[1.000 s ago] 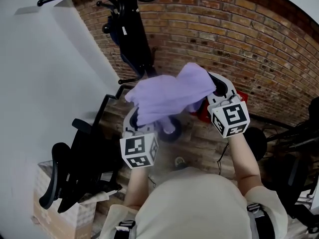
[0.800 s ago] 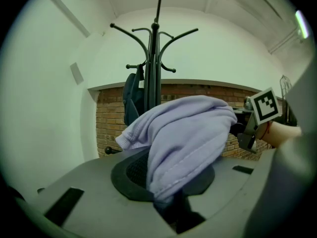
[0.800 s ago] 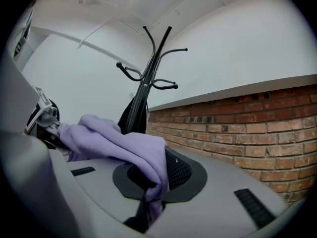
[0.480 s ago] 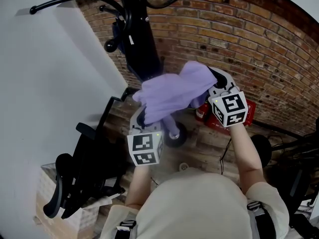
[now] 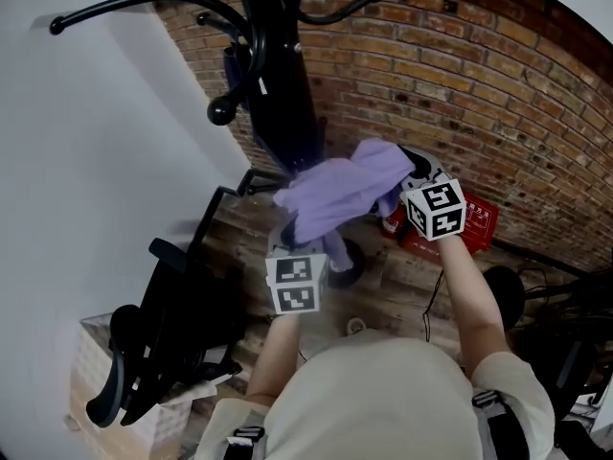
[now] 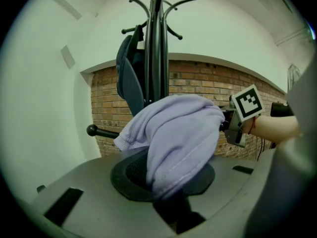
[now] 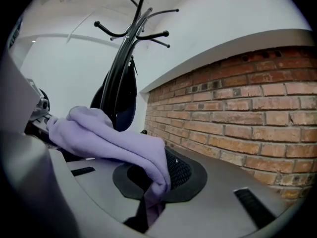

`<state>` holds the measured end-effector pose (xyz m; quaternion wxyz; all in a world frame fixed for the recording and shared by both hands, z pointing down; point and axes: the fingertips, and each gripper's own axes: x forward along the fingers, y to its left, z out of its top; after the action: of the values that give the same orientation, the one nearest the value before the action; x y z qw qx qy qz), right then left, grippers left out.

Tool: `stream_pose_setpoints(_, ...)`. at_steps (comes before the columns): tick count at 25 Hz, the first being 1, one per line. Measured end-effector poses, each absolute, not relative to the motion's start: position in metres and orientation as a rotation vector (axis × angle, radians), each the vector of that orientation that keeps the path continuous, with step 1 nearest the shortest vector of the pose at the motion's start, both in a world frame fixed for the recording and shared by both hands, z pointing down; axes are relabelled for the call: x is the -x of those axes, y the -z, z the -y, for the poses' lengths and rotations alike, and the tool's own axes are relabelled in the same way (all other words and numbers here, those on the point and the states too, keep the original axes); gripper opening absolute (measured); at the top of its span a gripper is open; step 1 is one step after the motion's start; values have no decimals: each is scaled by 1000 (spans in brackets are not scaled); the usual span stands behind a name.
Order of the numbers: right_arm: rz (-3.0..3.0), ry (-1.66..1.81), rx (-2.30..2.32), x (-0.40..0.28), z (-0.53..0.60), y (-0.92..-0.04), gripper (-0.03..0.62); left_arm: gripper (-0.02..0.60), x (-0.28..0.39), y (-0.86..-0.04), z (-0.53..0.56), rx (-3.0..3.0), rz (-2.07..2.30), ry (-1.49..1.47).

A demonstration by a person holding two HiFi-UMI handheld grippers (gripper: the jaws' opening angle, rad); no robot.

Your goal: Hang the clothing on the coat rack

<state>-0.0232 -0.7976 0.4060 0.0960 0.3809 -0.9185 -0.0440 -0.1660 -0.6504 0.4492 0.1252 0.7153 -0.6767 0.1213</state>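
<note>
The left gripper and right gripper each have their fingers pinching one end of the purple garment, held just beside the coat rack.

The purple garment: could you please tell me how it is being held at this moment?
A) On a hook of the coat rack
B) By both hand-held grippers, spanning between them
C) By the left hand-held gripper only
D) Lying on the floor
B: the purple garment is pinched in the left hand-held gripper and in the right hand-held gripper, spanning between them in front of the coat rack.
</note>
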Motion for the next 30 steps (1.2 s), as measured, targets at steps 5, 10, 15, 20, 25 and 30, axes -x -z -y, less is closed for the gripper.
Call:
stream_pose_setpoints(5, 2711, 7, -1116, 23, 802, -439, 18, 81, 167, -476, 655, -2041, 1934, -379)
stream_pose_setpoints(10, 2675, -91, -1098, 24, 798, -477, 18, 83, 165, -499, 661, -2014, 1892, -395)
stream_pose_setpoints(15, 2650, -134, -1063, 30, 783, -508, 18, 84, 157, -516, 667, -2015, 1858, -403)
stream_pose_setpoints(20, 2654, -181, -1042, 40, 767, -529, 18, 98, 144, -530, 674, -2069, 1826, -392)
stream_pose_setpoints(25, 2669, -216, -996, 56, 743, -548, 18, 115, 134, -546, 681, -2085, 1799, -357)
stream_pose_setpoints(30, 2697, -247, -957, 73, 720, -555, 18, 130, 124, -550, 686, -2114, 1778, -320)
